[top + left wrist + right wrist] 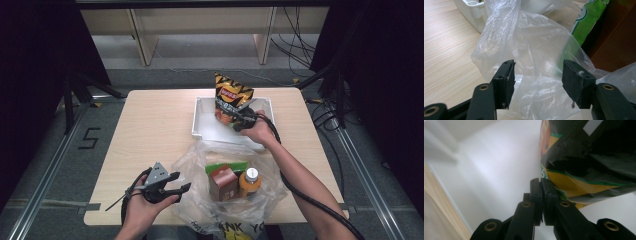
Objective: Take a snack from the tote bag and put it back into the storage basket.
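One chip bag, upright in the one white bin at 1 o'clock, pinched at its edge by the right gripper. Left gripper at 7 o'clock, jaws spread, at the one plastic bag: one carton, one bottle inside.

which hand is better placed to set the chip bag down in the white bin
Right. The right gripper is shut on the chip bag above the white bin; the left gripper is open at the plastic bag.
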`<state>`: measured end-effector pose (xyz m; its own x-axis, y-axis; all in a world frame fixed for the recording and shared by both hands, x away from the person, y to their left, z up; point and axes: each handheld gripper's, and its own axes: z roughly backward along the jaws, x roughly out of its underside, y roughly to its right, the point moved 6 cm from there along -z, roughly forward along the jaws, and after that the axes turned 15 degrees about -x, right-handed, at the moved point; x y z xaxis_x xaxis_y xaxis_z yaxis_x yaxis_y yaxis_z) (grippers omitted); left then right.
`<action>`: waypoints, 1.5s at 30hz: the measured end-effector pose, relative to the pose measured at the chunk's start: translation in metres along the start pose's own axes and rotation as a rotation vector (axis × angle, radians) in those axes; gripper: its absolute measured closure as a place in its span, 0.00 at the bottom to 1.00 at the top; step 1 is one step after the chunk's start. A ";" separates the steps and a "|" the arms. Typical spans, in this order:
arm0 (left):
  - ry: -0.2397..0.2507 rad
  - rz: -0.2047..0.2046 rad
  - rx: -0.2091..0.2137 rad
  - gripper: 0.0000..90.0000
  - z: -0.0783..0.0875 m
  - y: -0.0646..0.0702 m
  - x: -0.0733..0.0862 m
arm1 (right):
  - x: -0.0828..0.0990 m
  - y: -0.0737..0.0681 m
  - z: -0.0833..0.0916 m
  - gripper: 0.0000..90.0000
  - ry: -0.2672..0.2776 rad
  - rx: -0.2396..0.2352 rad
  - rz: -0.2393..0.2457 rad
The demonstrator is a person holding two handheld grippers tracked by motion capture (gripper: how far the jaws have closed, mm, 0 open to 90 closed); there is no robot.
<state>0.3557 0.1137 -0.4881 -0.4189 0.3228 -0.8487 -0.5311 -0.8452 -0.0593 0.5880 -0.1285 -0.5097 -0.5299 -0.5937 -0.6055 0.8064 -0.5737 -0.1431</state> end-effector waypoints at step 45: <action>-0.014 -0.026 -0.003 0.48 0.002 -0.001 0.002 | 0.004 0.021 0.002 0.95 -0.030 0.117 -0.043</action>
<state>0.3543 0.1164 -0.4892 -0.4157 0.3505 -0.8393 -0.5399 -0.8377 -0.0824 0.6027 -0.1440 -0.5140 -0.5727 -0.5825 -0.5769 0.7474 -0.6600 -0.0756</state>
